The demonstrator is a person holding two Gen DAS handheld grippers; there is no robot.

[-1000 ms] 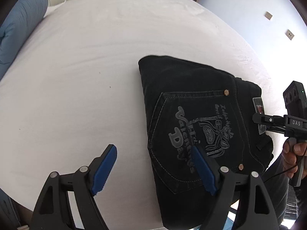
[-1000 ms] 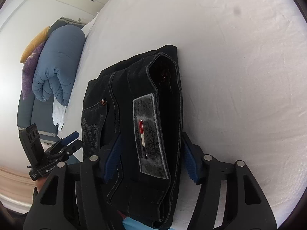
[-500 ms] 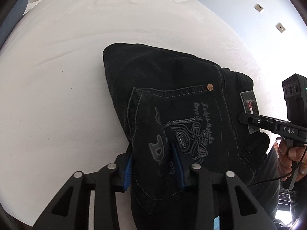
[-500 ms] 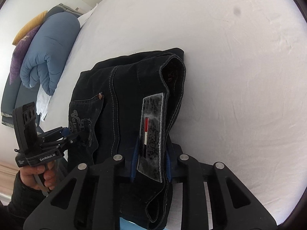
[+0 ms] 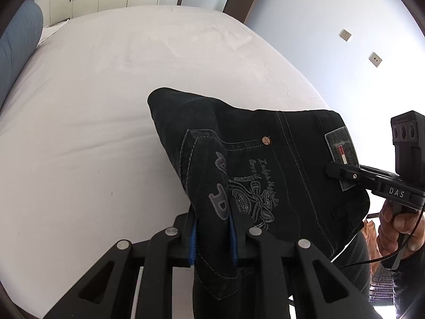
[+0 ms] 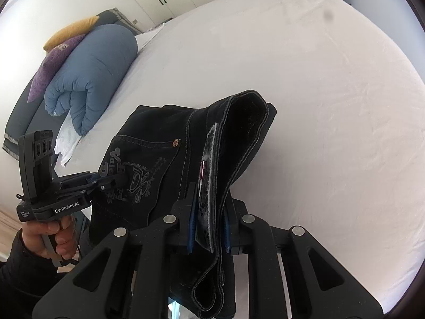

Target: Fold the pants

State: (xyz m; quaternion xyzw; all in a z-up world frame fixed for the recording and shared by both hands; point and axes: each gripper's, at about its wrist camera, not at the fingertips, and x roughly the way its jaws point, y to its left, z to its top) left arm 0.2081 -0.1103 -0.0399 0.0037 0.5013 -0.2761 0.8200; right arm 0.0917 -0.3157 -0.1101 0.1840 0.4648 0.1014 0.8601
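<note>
A folded pair of black pants (image 5: pixel 279 164) hangs above the near edge of a bed (image 5: pixel 111 111) with a white sheet, gripped at two spots along the edge nearest the person. The left gripper (image 5: pixel 212 235) has its blue-padded fingers (image 5: pixel 193 242) closing on a bunched fold of the back pocket with its grey printed lettering, the cloth pressed between them. To the right, the right gripper (image 6: pixel 208 232) is closing as well, its fingers (image 6: pixel 191 223) clamped on the waistband at the grey label (image 6: pixel 205 186) with its red stripe. The far corners of the pants sag toward the sheet; I cannot tell whether they touch it. A hand (image 6: pixel 50 239) in a dark sleeve holds the left gripper's handle. At the far left of the bed lies a rolled blue duvet (image 6: pixel 95 74), with purple and yellow cushions (image 6: pixel 57 53) behind it.
</note>
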